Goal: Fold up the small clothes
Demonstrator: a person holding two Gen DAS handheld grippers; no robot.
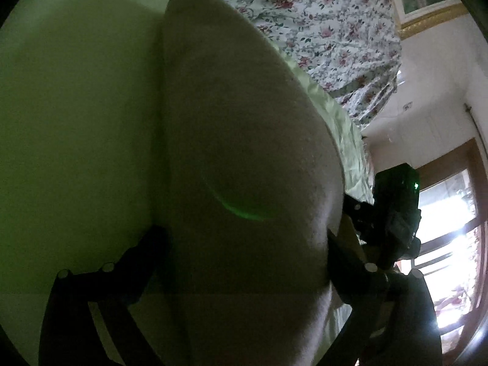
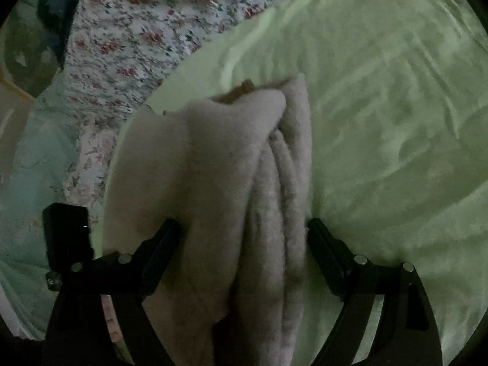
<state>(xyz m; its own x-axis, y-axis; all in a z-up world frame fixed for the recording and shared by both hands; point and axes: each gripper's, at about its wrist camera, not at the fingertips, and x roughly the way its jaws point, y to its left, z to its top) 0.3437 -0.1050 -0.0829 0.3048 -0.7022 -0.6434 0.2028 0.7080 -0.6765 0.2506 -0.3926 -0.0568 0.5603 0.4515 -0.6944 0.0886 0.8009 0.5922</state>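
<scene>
Fleecy beige garment (image 2: pixel 231 189), folded into thick layers, fills the gap of the right tool (image 2: pixel 244 238), jaws spread wide and seemingly released. Alongside, the left tool (image 1: pixel 244 238) straddles the same bundle, also unclenched. It rests on a pale green sheet (image 2: pixel 381 122) over the bed; folding looks nearly finished.
</scene>
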